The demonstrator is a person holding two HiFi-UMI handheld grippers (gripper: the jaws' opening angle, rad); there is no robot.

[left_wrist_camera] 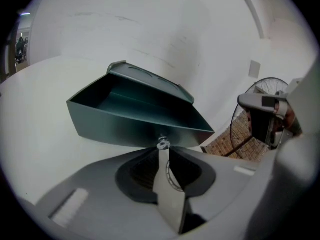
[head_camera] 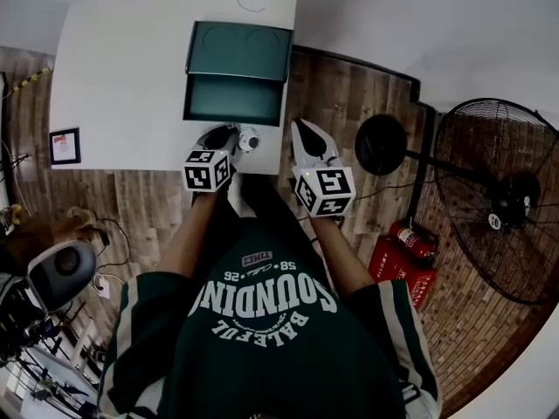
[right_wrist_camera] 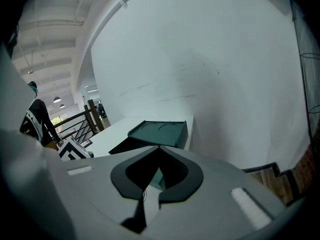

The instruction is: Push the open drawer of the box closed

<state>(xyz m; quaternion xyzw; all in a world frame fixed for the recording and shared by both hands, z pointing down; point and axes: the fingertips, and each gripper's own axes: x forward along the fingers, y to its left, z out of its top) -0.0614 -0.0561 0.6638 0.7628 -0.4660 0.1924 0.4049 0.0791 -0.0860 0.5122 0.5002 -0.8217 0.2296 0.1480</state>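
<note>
Your left gripper (head_camera: 225, 136) has its jaws clenched on the small silver knob (left_wrist_camera: 163, 143) at the middle of the drawer's front wall. In the left gripper view the 2 tips meet right at that knob, with the dark green drawer (left_wrist_camera: 130, 126) spreading away just beyond them. The drawer stands pulled well out of the box (head_camera: 240, 49) toward you. Its open tray shows from above in the head view, and the box top behind it carries 2 round recesses. The box sits near the far right of the white surface (head_camera: 122, 77), and the drawer's front reaches close to the near edge, where your left jaws hold it.

Your right gripper (head_camera: 302, 131) grips nothing: its jaws are pressed together at the tips. It hangs just off the right edge of the surface, over the wooden floor (head_camera: 349, 94), beside the drawer's right front corner but apart from it. In the right gripper view the box lies ahead and a little left of the jaw tips.

A small framed card (head_camera: 65, 146) lies at the left edge of the surface. A standing fan (head_camera: 498, 208) and a red fire extinguisher (head_camera: 410, 238) are on the floor to your right.
</note>
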